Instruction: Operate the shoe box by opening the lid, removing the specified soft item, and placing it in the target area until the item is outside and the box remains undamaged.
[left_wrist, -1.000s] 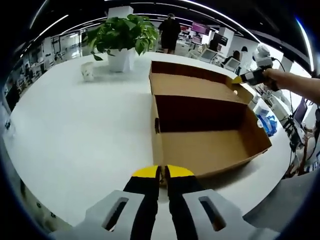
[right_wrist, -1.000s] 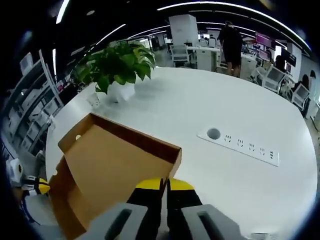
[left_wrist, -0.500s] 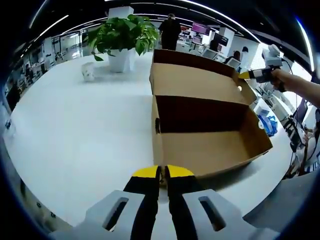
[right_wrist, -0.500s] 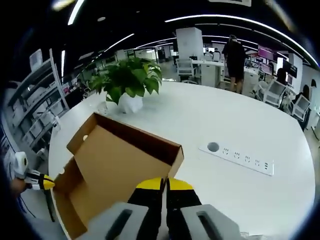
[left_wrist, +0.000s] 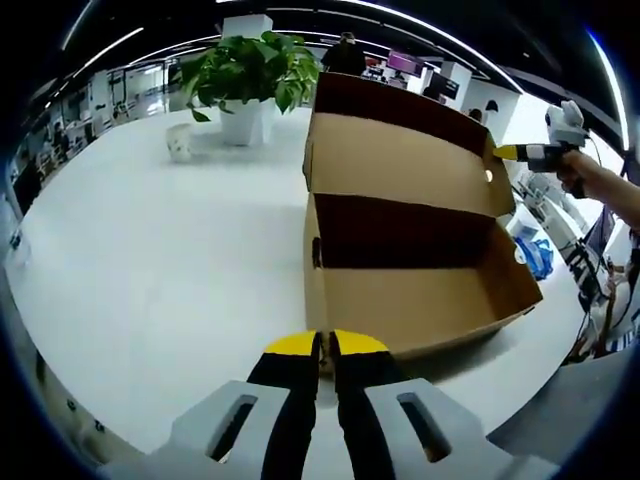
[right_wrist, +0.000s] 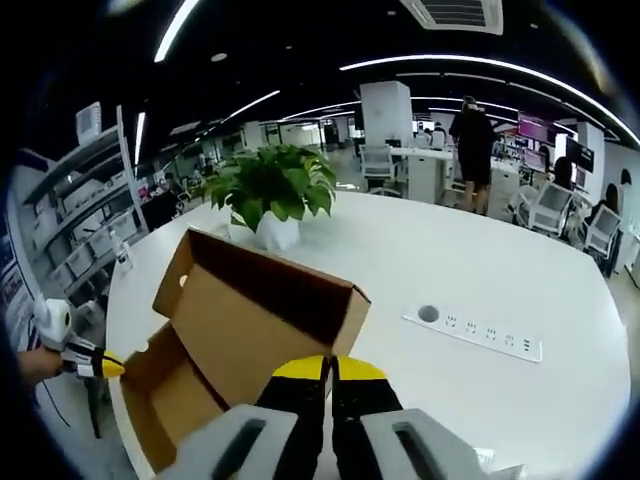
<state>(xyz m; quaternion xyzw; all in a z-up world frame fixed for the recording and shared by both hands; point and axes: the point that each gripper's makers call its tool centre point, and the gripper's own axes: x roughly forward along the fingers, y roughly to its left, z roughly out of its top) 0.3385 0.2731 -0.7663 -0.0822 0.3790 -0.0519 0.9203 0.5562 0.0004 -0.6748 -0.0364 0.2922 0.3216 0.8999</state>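
Though no brand, label or writing can be read anywhere, the brown cardboard shoe box (left_wrist: 410, 270) sits plainly on the white table (left_wrist: 150, 260), its hinged lid (left_wrist: 400, 160) lifted and tilted back, its inside bare cardboard as far as it shows. The left gripper (left_wrist: 322, 345) has its yellow-tipped jaws pressed together at the box's near wall (whether they pinch cardboard is unclear). The right gripper (right_wrist: 327, 368), jaws likewise together, sits at the lid's edge. A potted plant (left_wrist: 245, 75), a small white cup (left_wrist: 178, 142) and a power-socket strip (right_wrist: 475, 332) stand nearby.
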